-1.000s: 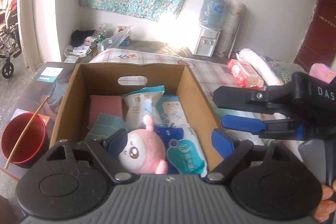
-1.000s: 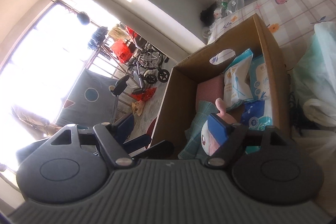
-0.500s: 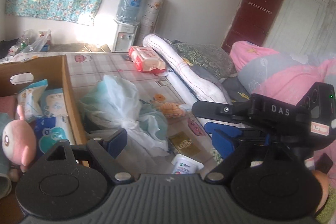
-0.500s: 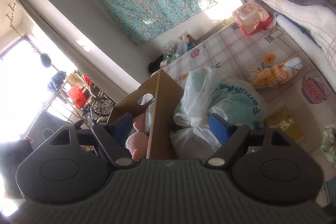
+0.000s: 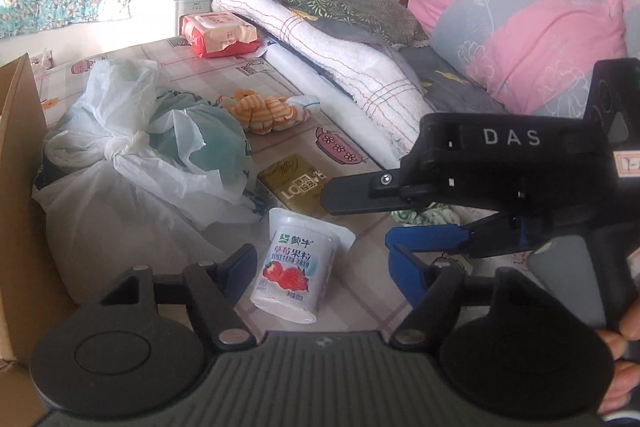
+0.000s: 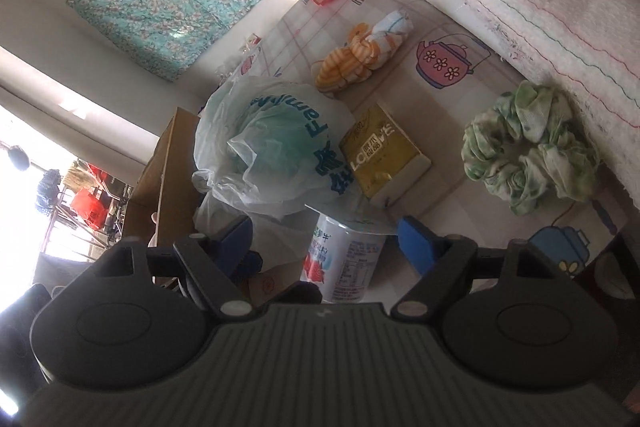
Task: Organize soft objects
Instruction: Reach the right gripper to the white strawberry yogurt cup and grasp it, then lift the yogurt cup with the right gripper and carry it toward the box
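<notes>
Bedsheet (image 5: pixel 280 83) clutter around the strawberry yogurt cup (image 5: pixel 294 267). My left gripper (image 5: pixel 324 269) and right gripper (image 6: pixel 324 239), both wide open and empty, straddle this hard cup; the green scrunchie (image 6: pixel 528 155) beyond risks being missed, the cup knocked.

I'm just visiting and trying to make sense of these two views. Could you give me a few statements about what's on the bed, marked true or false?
1. The strawberry yogurt cup lies on its side. True.
2. The left hand-held gripper is clamped on the cup. False: it is open, with the cup between its fingers.
3. The yellow carton lies beside the tied plastic bag. True.
4. The orange striped plush is inside the cardboard box. False: it lies on the bed sheet.
5. The right hand-held gripper is open. True.
</notes>
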A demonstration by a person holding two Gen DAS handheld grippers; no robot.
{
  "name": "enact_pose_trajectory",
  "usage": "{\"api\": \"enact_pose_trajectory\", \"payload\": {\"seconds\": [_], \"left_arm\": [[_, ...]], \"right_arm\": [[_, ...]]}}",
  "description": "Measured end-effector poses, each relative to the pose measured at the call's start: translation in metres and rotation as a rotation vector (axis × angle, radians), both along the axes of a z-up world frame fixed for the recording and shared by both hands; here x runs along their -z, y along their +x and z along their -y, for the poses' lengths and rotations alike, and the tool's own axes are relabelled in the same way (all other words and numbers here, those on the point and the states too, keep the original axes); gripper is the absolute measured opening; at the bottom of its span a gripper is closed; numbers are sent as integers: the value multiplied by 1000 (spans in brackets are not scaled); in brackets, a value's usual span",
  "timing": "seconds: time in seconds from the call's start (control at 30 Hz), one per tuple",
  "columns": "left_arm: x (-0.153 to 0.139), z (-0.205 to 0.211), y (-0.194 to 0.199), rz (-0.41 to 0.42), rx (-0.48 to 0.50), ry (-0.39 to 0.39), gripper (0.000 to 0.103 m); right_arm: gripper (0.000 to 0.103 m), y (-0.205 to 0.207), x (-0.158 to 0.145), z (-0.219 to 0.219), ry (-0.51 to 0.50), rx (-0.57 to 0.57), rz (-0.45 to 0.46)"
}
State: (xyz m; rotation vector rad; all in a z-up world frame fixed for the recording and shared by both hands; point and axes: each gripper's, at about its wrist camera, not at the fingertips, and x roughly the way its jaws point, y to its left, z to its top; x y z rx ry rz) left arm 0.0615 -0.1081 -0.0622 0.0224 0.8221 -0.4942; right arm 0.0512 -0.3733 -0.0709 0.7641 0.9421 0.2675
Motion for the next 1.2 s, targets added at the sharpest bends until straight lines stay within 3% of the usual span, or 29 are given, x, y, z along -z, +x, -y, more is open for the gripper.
{"api": "enact_pose_trajectory", "payload": {"seconds": [0.23, 0.7, 0.8, 1.07, 1.2], "left_arm": [[22, 9, 12, 37, -23, 78, 47], [32, -11, -6, 109, -17, -20, 44], [34, -16, -8, 108, -19, -45, 44], [37, -23, -15, 120, -13, -47, 45], [37, -26, -22, 125, 5, -40, 45]], "right_arm": [[80, 15, 26, -3, 50, -6, -91], [80, 33, 58, -15, 165, -8, -173], [76, 35, 65, -16, 204, -6, -165], [50, 36, 71, -21, 224, -7, -133], [49, 31, 70, -22, 208, -28, -103]]}}
